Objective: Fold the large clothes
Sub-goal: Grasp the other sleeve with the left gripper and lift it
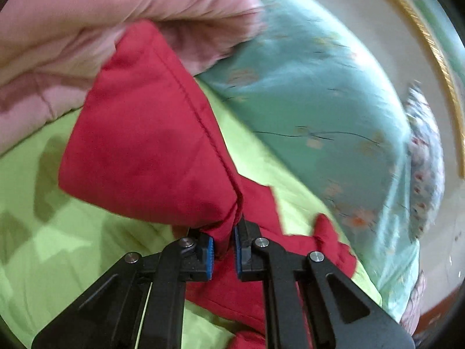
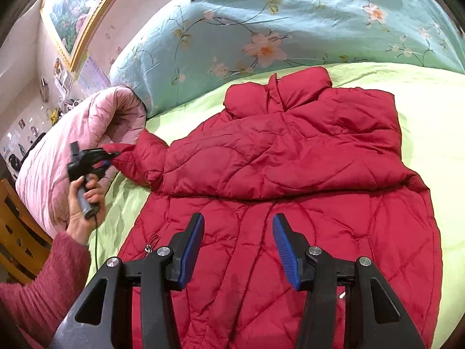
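We have the left gripper (image 1: 223,250) pinched down on the cuff end of the sleeve (image 1: 151,145), its blue ribbed pads (image 1: 208,251) nearly together with only the red fabric between them; in the right wrist view that same gripper (image 2: 112,157) shows at the far left, held in the left hand (image 2: 84,203) and drawing the sleeve out toward the pink quilt (image 2: 75,133). Our right gripper (image 2: 238,250) hangs with its jaws wide apart above the lower front of the red puffer jacket (image 2: 290,174), holding nothing, and we cannot tell whether its tips touch the cloth. The jacket lies front up on the lime-green sheet (image 2: 421,93), collar toward the far side, its upper part folded down over the lower body. Bare sheet shows along the jacket's right edge and between the collar and the teal floral duvet (image 2: 290,23) bunched at the far side. The pink quilt, rolled and puffy, crowds the left edge right beside the sleeve. The jacket is glossy, padded, and stitched in curving quilted lines.
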Available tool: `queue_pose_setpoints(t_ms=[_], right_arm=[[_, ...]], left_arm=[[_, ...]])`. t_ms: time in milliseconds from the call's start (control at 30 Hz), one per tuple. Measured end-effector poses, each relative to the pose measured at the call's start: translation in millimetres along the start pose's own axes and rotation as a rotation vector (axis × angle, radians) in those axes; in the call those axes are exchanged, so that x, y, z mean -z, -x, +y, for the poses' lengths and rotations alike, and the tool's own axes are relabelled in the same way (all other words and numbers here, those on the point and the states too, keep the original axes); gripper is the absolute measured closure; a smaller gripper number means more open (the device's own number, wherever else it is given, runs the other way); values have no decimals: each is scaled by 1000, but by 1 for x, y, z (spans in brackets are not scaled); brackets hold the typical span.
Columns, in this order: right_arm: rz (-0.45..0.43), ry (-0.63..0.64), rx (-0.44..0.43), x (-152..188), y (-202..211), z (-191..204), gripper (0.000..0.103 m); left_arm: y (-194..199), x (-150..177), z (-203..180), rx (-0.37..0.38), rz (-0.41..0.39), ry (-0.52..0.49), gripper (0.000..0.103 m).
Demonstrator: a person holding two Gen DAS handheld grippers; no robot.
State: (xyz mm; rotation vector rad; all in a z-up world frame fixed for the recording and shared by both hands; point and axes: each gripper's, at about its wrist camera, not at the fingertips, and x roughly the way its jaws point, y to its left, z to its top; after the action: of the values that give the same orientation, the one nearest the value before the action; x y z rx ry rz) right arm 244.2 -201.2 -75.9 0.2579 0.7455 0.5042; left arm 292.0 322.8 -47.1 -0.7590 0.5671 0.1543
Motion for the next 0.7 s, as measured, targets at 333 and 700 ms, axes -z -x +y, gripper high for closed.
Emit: queue_pose_setpoints(t_ms=[333,700], right_arm=[[12,-60,0,7,8,-21,51],[-39,-125,23,8,37,-47,51]], left_arm=[[36,42,-118,155,13,-273,95],[23,99,-199,277,109,-419,95]])
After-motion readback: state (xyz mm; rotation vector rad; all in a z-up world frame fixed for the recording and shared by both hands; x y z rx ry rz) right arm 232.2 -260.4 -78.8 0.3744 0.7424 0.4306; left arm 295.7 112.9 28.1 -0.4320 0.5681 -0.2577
